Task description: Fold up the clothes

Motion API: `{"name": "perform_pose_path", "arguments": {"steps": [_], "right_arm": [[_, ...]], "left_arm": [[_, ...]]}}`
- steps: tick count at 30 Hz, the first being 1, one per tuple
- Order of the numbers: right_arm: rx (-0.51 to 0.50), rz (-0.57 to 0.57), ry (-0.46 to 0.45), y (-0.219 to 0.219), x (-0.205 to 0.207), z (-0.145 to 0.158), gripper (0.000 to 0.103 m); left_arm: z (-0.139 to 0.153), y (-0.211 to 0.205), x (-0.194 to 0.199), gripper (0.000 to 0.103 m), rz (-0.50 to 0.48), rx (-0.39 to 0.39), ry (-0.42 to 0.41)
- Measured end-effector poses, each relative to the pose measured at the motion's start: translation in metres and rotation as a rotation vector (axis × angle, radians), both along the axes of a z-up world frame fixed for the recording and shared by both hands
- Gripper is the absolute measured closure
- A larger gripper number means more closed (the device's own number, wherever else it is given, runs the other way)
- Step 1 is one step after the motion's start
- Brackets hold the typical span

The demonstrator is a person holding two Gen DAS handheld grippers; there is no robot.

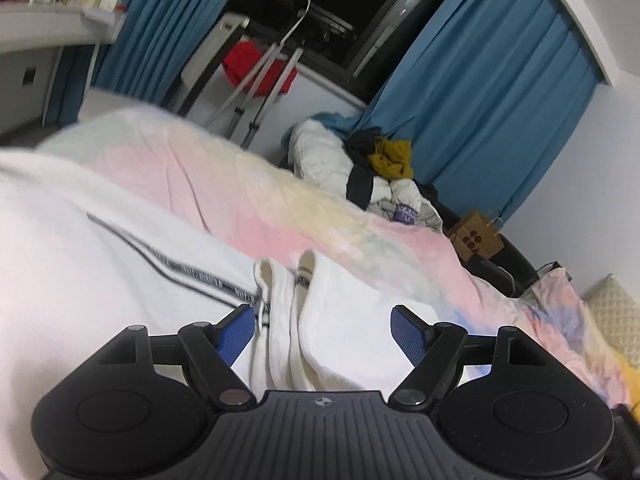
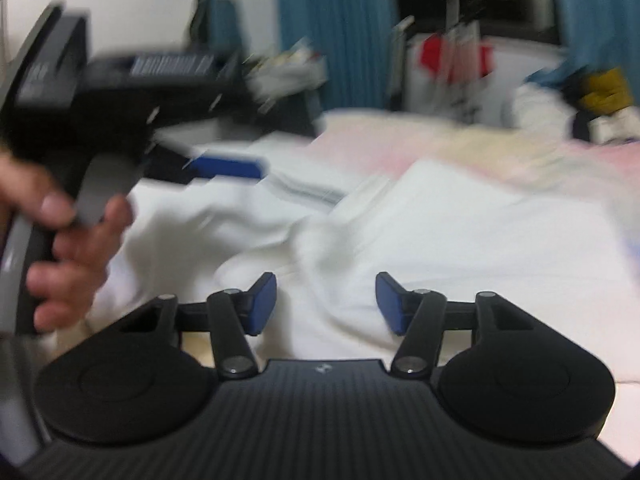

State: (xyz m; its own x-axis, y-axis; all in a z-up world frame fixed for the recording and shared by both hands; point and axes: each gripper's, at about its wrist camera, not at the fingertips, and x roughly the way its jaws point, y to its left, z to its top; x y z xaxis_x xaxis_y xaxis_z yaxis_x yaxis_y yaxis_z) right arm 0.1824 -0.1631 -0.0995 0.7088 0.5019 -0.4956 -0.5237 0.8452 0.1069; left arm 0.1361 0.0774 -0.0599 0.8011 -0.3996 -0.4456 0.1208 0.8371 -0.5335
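A white garment [image 1: 100,248] lay spread on a bed covered by a pastel pink, yellow and pale green bedspread [image 1: 256,192]. It was soft and thick-looking, with a narrow dark printed band [image 1: 180,270] running across it at a slant, and a cream ribbed cuff or hem [image 1: 276,280] bunched in upright folds near its middle. In the right wrist view the same garment [image 2: 440,240] showed as rumpled white cloth, one flat folded panel lying on the right and loose wrinkled fabric on the left; that view was blurred. The left gripper [image 1: 322,334] was tilted down over the garment, its blue pads wide apart, with the ribbed folds rising between them but neither pad pressing on the cloth. The right gripper [image 2: 326,304] also pointed down at the white cloth, its blue-padded jaws standing apart with nothing clamped between them. From the right wrist view the left gripper [image 2: 228,168] appeared at the upper left as a blurred black body with one blue pad visible, gripped by the person's left hand [image 2: 68,248], fingers curled around its grey handle. Beyond the bed stood blue curtains [image 1: 500,92], a heap of clothes [image 1: 372,172] with a mustard item on top, and something red [image 1: 256,68] behind a metal rack.
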Motion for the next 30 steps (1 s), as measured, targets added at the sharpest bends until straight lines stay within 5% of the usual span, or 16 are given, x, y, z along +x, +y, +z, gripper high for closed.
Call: {"name": "perform_pose_path", "arguments": {"steps": [3,5,7,13,21,27,30], "right_arm": [[-0.033,-0.03,-0.001,0.007,0.005,-0.006,0.058],[-0.026,-0.053,0.031,0.007,0.009,-0.009,0.093],[-0.001,-0.044,0.029,0.004,0.004,-0.005,0.096],[-0.036,-0.036,-0.078,-0.002,-0.035,0.034,0.097],[-0.154,0.001,0.086,0.013,-0.02,-0.014,0.097],[-0.061,-0.03,0.111,-0.002,-0.026,-0.008,0.097],[-0.006,-0.052,0.127,-0.013,-0.033,-0.003,0.097]], "left_arm": [[-0.004,0.004,0.005,0.026,-0.014,-0.043,0.015],[-0.006,0.006,0.008,0.026,-0.018,-0.067,0.024],[-0.009,0.008,0.009,0.026,-0.017,-0.091,0.026],[-0.011,0.011,0.009,0.026,-0.007,-0.113,0.042],[-0.011,0.021,-0.003,0.026,0.049,-0.045,0.104],[0.011,0.072,-0.045,0.023,0.166,-0.088,0.23],[0.003,0.106,-0.062,0.022,0.237,-0.2,0.32]]}}
